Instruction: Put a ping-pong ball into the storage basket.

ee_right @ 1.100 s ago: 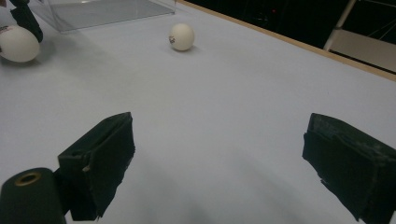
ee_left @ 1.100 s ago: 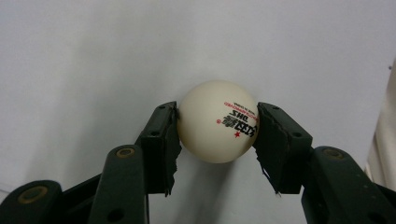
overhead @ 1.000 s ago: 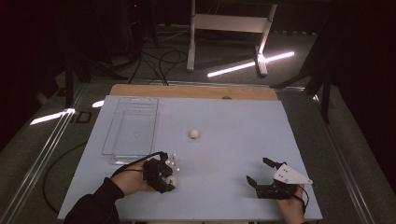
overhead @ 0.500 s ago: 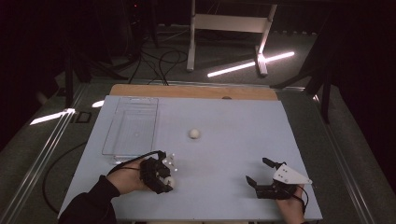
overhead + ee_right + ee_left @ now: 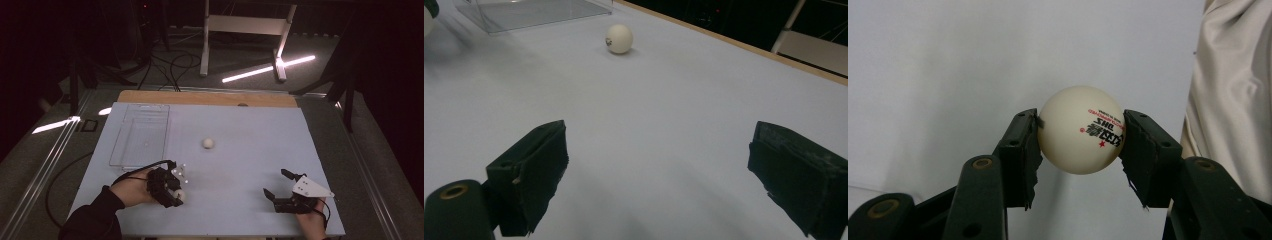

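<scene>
Firmly between left gripper [image 5: 1080,145] pads — white ball [image 5: 1081,129].

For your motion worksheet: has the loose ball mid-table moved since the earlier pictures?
No. The ball sits at the same spot right of the clear tray, apart from it.

Smooth, matt white table-tennis ball [image 5: 1080,130] with red print, between rough black foam pads [image 5: 1023,155]; clear glossy plastic tray [image 5: 142,135]; matt pale table [image 5: 250,165] with wooden far edge.
</scene>
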